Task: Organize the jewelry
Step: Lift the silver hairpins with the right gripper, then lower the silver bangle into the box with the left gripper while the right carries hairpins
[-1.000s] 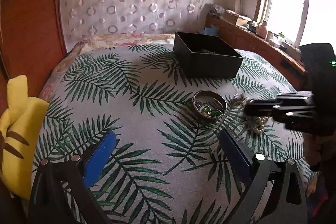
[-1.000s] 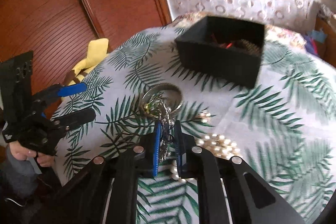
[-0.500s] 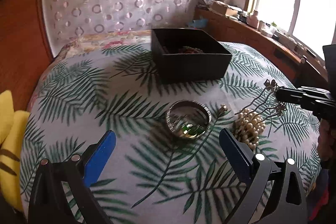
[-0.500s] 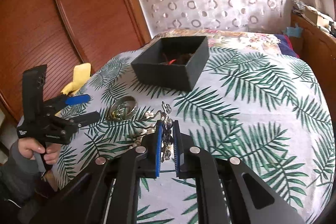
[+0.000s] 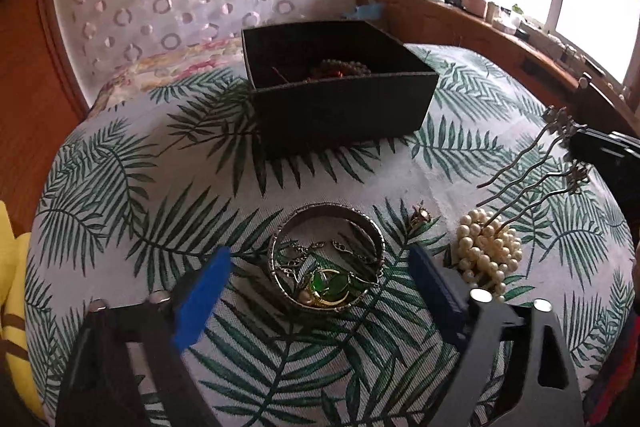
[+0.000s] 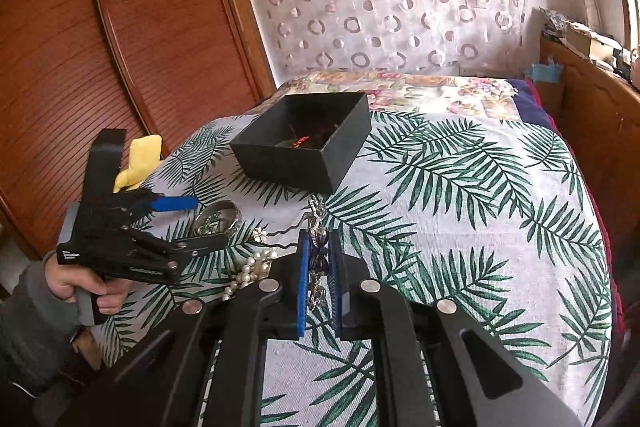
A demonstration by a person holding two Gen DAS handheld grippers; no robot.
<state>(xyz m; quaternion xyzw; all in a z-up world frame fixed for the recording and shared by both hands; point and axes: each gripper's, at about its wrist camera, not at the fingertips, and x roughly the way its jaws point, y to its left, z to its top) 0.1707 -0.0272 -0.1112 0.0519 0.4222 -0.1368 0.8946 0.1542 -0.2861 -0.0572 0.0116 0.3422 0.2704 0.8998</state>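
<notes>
We had the right gripper [image 6: 320, 267] clamped narrow on the ornate head of a metal hair comb [image 5: 532, 163], its wavy prongs trailing out toward nine o'clock over the pearl cluster [image 5: 490, 247]; whether the prong tips touched the pearls, we could not tell. The comb hung at about three o'clock in the left wrist view, well apart from the black box [image 5: 340, 99] at twelve. Our left gripper [image 5: 320, 283] stood wide and empty, its blue pads either side of the silver bangle [image 5: 328, 263], just short of it.

We judged the comb light and stiff, with thin prongs that would snag on the pearl strands or bend if pressed; the decorated head was the sound place to hold it. The bangle looked rigid and smooth, likely to slip unless pinched across its band. The pearls seemed loose and heavy for their size, apt to sag and spill from a pinch.

The tangle inside the bangle, a green stone among chain, was hard to sort into separate pieces. A small gold piece [image 5: 420, 217] lay between bangle and pearls; we could not name it. The box walls hid most of its contents, showing only red and beaded bits.
</notes>
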